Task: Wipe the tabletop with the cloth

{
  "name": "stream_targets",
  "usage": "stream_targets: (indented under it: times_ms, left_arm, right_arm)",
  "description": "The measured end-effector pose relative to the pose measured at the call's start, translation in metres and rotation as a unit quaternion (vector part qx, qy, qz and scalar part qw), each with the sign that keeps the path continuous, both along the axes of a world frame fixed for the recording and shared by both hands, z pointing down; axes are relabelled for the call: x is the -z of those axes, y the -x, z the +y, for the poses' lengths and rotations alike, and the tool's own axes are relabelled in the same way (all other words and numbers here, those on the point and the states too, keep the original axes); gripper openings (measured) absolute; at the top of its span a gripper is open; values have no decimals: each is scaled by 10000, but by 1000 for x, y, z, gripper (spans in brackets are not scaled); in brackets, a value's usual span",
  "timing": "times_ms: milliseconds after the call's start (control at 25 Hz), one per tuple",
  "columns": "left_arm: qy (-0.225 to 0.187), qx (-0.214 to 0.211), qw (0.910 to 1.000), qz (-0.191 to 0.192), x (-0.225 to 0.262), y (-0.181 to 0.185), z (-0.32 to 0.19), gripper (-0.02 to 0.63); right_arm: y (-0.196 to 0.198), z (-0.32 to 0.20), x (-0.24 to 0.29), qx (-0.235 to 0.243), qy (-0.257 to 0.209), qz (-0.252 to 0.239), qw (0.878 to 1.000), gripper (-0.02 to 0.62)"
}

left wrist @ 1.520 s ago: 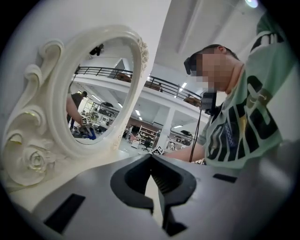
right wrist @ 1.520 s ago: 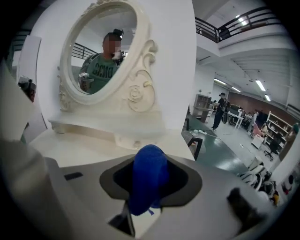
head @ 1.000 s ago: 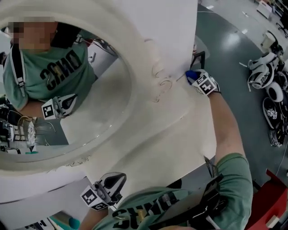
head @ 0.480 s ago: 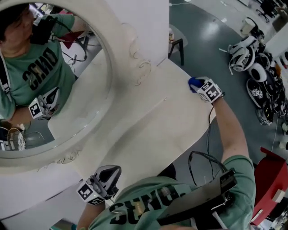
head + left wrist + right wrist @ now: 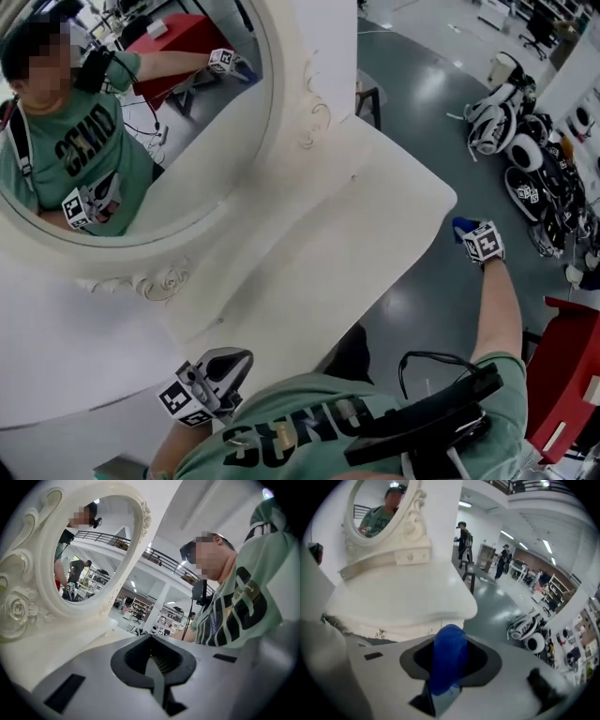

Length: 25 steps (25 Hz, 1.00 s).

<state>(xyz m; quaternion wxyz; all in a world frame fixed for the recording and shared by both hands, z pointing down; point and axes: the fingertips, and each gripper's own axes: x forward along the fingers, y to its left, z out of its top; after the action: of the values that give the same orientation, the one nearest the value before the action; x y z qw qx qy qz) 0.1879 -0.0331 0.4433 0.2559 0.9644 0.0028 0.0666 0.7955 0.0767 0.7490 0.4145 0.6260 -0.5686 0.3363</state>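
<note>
The white, curved-edged tabletop (image 5: 356,234) lies bare and looks even in tone, with no smear, spill or damp streak that I can make out (the surface is pale and glossy enough that a wiped patch would hardly show). Behind it stands the oval mirror in its ornate cream frame (image 5: 178,150), and nothing rests on the top in front of it.

The left gripper (image 5: 225,367) hangs close to the person's chest at the near edge of the table. Its jaws are drawn together with nothing between them, and it takes no part in the wiping.

The right gripper (image 5: 472,234) is out past the table's right-hand edge, over the grey floor (image 5: 422,112) and not over the top. Its jaws are closed on the small blue cloth (image 5: 449,658), a bunched wad standing up between them.

The cloth touches no part of the tabletop at this moment. My judgement is that this is either the end of the wipe or a gap between strokes. From the surface alone I cannot tell how much has been covered.
</note>
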Motion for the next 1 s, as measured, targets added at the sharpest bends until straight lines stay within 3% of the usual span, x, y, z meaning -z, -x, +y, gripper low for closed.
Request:
stream_targets:
  times_ms: [40, 200, 320, 440, 560, 720, 880, 1000]
  left_arm:
    - [-47, 50, 10000, -7, 6, 3, -1, 8]
    - [-53, 224, 9997, -22, 12, -21, -47, 9]
    - [-16, 442, 9990, 24, 1, -58, -67, 9]
    - [8, 828, 9965, -105, 0, -81, -55, 9]
    - [37, 1107, 9932, -361, 11, -97, -52, 9]
    - [123, 1304, 9896, -591, 9, -113, -88, 9]
    - [222, 1481, 9863, -693, 7, -113, -89, 9]
    - [201, 1475, 9865, -677, 5, -112, -90, 9]
  right_arm:
    - [1, -27, 19, 124, -312, 41, 9994, 126]
    - [25, -194, 66, 1407, -1088, 52, 9840, 126]
    - [40, -306, 71, 2235, -1424, -201, 9640, 127]
    - [60, -375, 67, 2882, -1509, -425, 9447, 127]
    - [80, -426, 63, 3382, -1432, -651, 9278, 127]
    - [94, -483, 41, 3717, -1321, -1129, 9120, 127]
    - [121, -483, 22, 4278, -1104, -1269, 8881, 126]
    - [126, -476, 24, 4478, -1086, -1159, 8799, 126]
